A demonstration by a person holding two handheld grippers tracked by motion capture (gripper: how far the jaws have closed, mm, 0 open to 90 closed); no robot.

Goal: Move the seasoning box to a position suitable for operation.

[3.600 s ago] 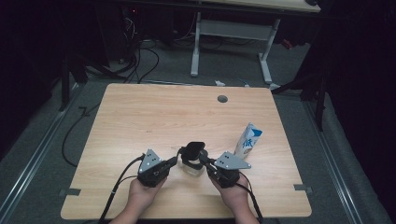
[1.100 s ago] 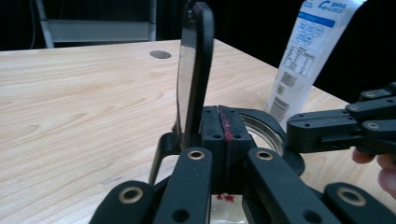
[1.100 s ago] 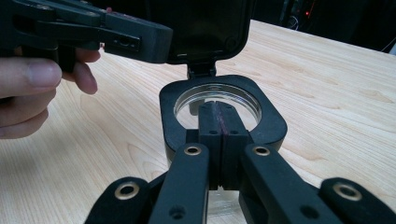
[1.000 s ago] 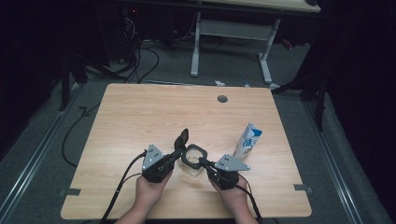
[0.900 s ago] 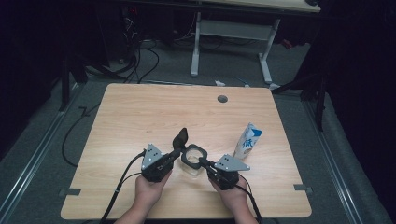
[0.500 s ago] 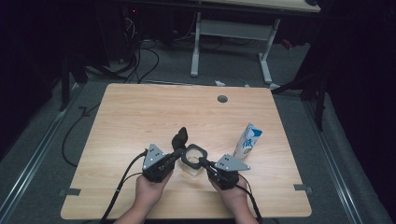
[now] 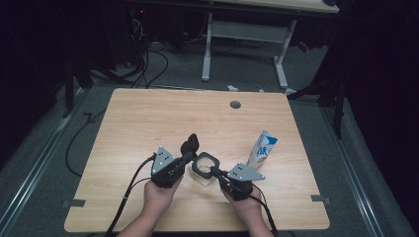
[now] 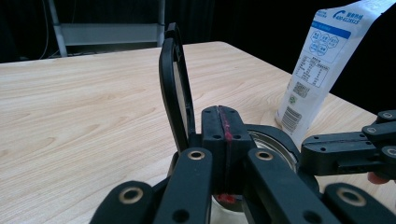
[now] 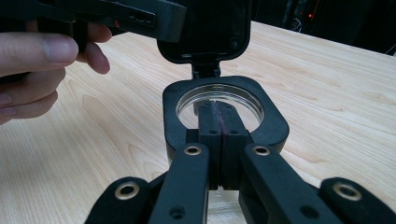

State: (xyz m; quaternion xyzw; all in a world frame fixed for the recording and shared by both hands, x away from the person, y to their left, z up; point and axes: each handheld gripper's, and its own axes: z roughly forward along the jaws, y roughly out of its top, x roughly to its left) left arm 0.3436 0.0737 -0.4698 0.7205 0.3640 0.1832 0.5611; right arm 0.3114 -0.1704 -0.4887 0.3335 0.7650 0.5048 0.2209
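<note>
High view: container (image 7: 205, 170) near counter (image 7: 148, 113) front edge; right gripper (image 7: 216, 171) clamps rim to steady it, left gripper (image 7: 188, 157) pinches hinged lid (image 7: 189, 144) upright, exposing mouth.

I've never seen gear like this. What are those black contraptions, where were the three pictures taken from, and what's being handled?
A person works at a pale wooden table, with a two-jaw hand-held gripper in each hand. One picture looks down from above; the other two come from cameras riding on each tool, looking along its black jaws. The left hand-held gripper and the right hand-held gripper meet at a clear container with a black square-rimmed top. Its hinged black lid stands flipped up. Both tools' jaws look pressed shut; what exactly they pinch is hard to tell. A white and blue carton stands upright nearby.
</note>
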